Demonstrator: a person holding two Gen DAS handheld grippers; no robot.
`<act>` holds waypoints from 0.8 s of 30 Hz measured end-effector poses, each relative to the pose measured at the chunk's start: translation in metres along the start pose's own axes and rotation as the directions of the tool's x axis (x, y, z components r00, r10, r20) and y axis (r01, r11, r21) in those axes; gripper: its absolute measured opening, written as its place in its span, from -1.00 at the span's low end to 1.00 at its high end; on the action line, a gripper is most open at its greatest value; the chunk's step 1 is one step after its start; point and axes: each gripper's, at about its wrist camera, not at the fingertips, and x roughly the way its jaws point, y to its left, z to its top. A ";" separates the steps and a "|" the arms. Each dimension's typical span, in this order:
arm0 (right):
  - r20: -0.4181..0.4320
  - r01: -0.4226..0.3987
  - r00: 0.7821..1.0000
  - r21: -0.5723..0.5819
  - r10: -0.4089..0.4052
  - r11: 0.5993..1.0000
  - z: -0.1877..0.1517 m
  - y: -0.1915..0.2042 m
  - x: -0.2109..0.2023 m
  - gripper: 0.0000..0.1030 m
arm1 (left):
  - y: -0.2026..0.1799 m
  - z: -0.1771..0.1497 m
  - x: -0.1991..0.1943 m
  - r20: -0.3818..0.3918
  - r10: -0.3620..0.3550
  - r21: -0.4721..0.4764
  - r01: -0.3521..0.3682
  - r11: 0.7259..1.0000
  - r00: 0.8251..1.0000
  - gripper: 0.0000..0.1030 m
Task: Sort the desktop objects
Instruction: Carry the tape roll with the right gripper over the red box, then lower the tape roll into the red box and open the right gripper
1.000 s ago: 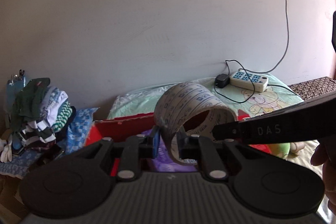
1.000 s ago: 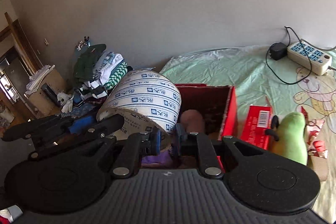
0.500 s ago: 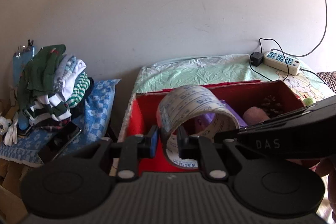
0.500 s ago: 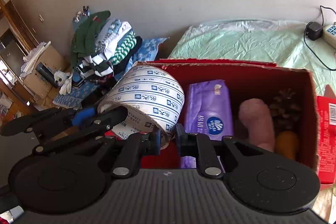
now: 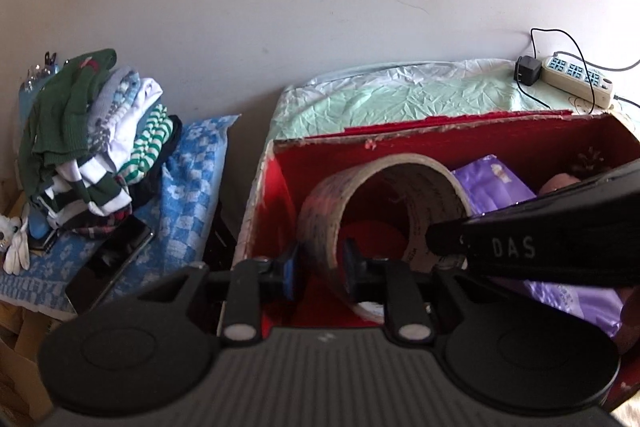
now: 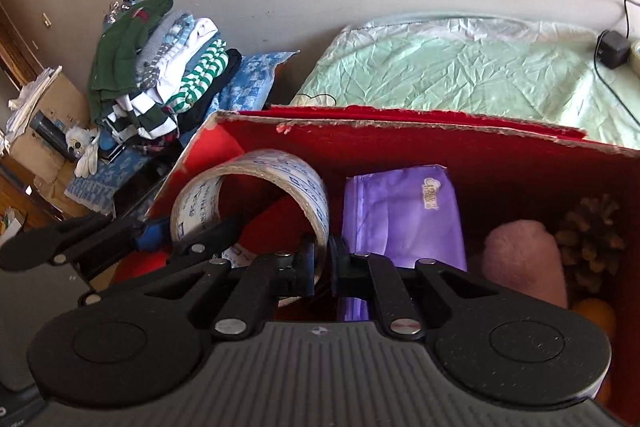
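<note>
A big roll of printed packing tape (image 5: 384, 211) hangs inside the left end of a red cardboard box (image 5: 460, 131). My left gripper (image 5: 320, 265) is shut on the roll's left wall. My right gripper (image 6: 323, 263) is shut on its right wall, and the roll (image 6: 256, 203) shows there too. The box (image 6: 440, 143) also holds a purple tissue pack (image 6: 404, 215), a pink soft roll (image 6: 520, 259), a pine cone (image 6: 592, 235) and an orange thing (image 6: 596, 311). Whether the roll rests on the box floor is hidden.
The box sits on a mint-green sheet (image 6: 460, 59) by a grey wall. A power strip (image 5: 576, 83) with a plugged charger lies at the back right. Folded clothes (image 5: 96, 139) are piled on a blue checked cloth (image 5: 188, 195) to the left, with cardboard boxes (image 6: 44, 131) beyond.
Both grippers have carried the tape roll down and forward from above the box's front edge into its left end. The view has tipped downward; both grips are unchanged.
</note>
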 end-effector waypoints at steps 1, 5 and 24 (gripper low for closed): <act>-0.001 0.003 1.000 -0.006 -0.003 1.000 0.002 0.001 0.001 -0.81 | -0.001 0.000 0.001 -0.001 0.002 0.008 -0.002 1.000 1.000 -0.48; 0.012 -0.022 1.000 -0.002 0.022 1.000 0.002 0.000 -0.005 -0.53 | -0.003 -0.003 -0.001 -0.007 -0.024 0.026 0.024 0.999 1.000 -0.01; 0.092 -0.120 0.990 0.118 0.110 0.986 -0.018 -0.018 -0.050 -0.41 | -0.008 -0.001 -0.003 -0.048 0.038 0.025 -0.037 0.999 0.998 -0.28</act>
